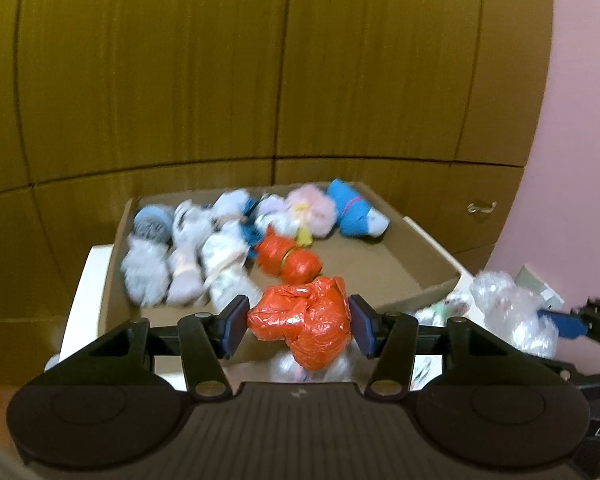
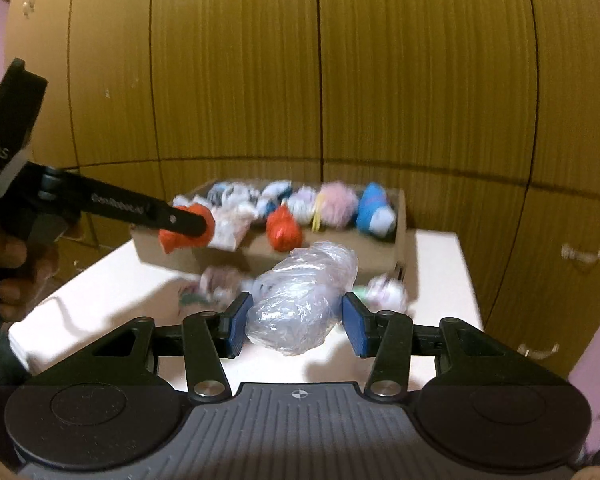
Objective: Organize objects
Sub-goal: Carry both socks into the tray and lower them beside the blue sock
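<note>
Both loads are off the white worktop (image 2: pixel 440 264). Your left gripper (image 1: pixel 298 326) jaws pinch the orange bag (image 1: pixel 300 320); right gripper (image 2: pixel 296 324) jaws pinch the clear bag (image 2: pixel 304 300). Next: carry both far into the cardboard box (image 1: pixel 380 268), bare right side.

Each gripper is built of matte black plastic. On the left gripper (image 1: pixel 299 326), blue pads (image 1: pixel 236 326) are fitted inside the fingertips, and silver rivets are set at the linkage pivots behind them. A ribbed grey plate flanked by two round black discs is seen behind the right gripper (image 2: pixel 296 324). White lettering is printed along the left gripper's side.
</note>
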Tool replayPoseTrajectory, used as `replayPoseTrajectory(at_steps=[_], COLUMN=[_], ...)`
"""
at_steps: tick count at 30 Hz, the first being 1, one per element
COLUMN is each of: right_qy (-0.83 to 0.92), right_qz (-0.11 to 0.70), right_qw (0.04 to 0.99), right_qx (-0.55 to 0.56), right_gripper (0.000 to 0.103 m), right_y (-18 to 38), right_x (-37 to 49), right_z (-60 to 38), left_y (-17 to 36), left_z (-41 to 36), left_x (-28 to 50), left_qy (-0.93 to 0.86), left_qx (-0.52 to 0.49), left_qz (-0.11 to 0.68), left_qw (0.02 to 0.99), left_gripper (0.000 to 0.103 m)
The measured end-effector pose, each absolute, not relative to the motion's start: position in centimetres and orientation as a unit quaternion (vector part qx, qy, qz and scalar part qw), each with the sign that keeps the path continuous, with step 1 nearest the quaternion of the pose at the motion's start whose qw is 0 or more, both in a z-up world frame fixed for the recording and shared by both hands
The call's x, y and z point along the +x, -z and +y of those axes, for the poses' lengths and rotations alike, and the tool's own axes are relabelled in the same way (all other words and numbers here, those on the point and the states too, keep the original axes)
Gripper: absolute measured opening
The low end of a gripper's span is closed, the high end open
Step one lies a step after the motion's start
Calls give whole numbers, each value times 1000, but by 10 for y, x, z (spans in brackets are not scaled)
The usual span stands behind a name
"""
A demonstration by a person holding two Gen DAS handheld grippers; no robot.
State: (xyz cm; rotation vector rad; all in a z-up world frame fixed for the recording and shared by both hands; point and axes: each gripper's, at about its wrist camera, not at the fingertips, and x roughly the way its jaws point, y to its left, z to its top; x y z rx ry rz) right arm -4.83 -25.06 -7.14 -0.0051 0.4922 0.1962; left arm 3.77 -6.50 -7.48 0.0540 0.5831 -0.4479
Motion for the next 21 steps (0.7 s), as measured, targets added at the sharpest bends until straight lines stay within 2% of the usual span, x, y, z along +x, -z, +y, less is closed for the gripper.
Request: replayPoseTrajectory(at_steps=[10,21], right_qy=[-138,-212], right_qz=[239,309], right_qw=[957,912], right_qx=[-82,-170], right_gripper=[56,56], right_y=[41,91], right_x=[16,107], right_z=[-276,-276], left_y=[58,98], left_z=[-113,-152], left_x=[88,140], left_qy=[245,255], left_qx=[51,161], left_qz=[279,300], left_qw=[927,905], left_gripper=[50,50])
